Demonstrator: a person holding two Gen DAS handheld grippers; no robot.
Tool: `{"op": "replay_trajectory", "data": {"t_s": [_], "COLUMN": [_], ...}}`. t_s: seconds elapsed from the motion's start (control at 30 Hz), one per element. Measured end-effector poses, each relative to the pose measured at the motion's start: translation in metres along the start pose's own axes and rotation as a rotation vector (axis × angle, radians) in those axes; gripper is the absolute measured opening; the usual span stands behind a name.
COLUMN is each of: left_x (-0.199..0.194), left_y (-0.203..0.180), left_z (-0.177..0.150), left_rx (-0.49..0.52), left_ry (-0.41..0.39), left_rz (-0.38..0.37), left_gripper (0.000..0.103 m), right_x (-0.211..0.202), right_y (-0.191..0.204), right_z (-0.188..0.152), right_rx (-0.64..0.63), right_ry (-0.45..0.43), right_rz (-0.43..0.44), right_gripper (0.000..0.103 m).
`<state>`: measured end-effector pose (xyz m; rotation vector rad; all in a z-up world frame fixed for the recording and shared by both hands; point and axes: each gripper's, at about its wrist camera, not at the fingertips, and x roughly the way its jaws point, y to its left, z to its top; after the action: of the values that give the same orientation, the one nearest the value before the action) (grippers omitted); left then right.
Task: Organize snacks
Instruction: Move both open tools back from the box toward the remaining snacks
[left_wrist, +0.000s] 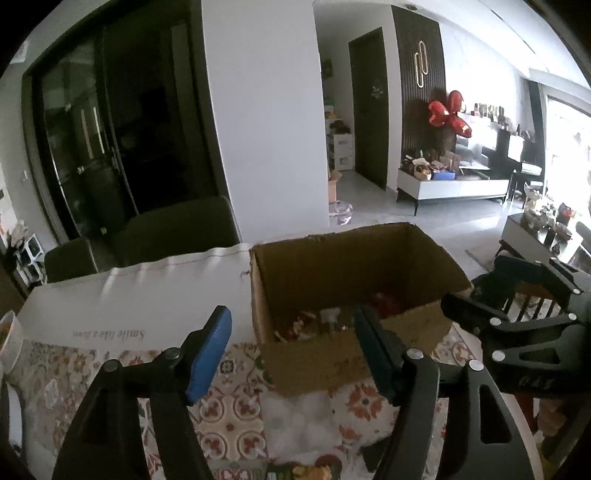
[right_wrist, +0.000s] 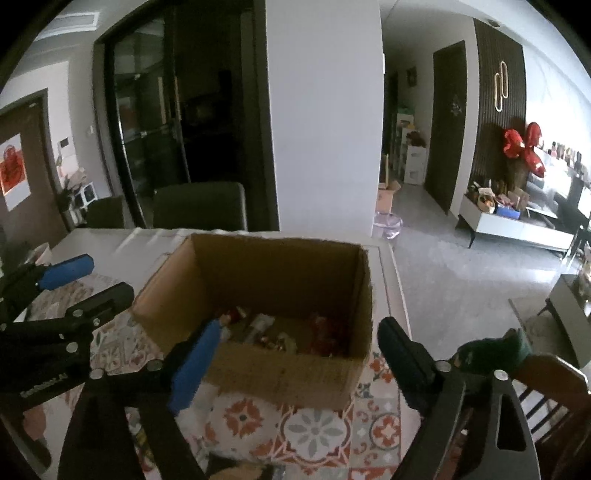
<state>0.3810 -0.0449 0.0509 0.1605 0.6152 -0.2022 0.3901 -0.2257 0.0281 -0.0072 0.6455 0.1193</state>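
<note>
An open cardboard box (left_wrist: 332, 363) stands on the table with a patterned cloth (left_wrist: 236, 410); it also shows in the right wrist view (right_wrist: 288, 373). Several snack packets (left_wrist: 314, 325) lie in its bottom, red and light ones, also in the right wrist view (right_wrist: 280, 332). My left gripper (left_wrist: 291, 354) is open and empty, held in front of the box's near wall. My right gripper (right_wrist: 295, 358) is open and empty, in front of the same box; it shows at the right in the left wrist view (left_wrist: 517, 314).
A white cloth (left_wrist: 129, 295) covers the far table part. Dark chairs (right_wrist: 199, 205) stand behind the table. A wooden chair (right_wrist: 554, 398) is at the right. A white bag (left_wrist: 299, 424) lies before the box. A basket (left_wrist: 9, 339) sits at the left edge.
</note>
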Motion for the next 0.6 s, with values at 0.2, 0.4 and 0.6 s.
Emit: {"op": "replay_trajectory", "data": {"t_s": [0.2, 0.4, 0.6], "left_x": [-0.018, -0.03, -0.032], "left_y": [0.006, 0.012, 0.017], "left_z": [-0.021, -0.048, -0.067], "left_rx": [-0.005, -0.056, -0.124], "left_ry": [-0.005, 0.057, 0.131], "left_rz": [0.026, 0.05, 0.055], "left_gripper": [0.076, 0.079, 0.08], "right_x": [-0.014, -0.017, -0.013], "right_y": [0.012, 0.022, 0.033], "right_z": [-0.02, -0.035, -0.047], "right_rx": [-0.028, -0.038, -0.074], "right_ry": [0.003, 0.059, 0.126], "right_rz": [0.003, 0.064, 0.09], "right_gripper": [0.092, 0.092, 0.092]}}
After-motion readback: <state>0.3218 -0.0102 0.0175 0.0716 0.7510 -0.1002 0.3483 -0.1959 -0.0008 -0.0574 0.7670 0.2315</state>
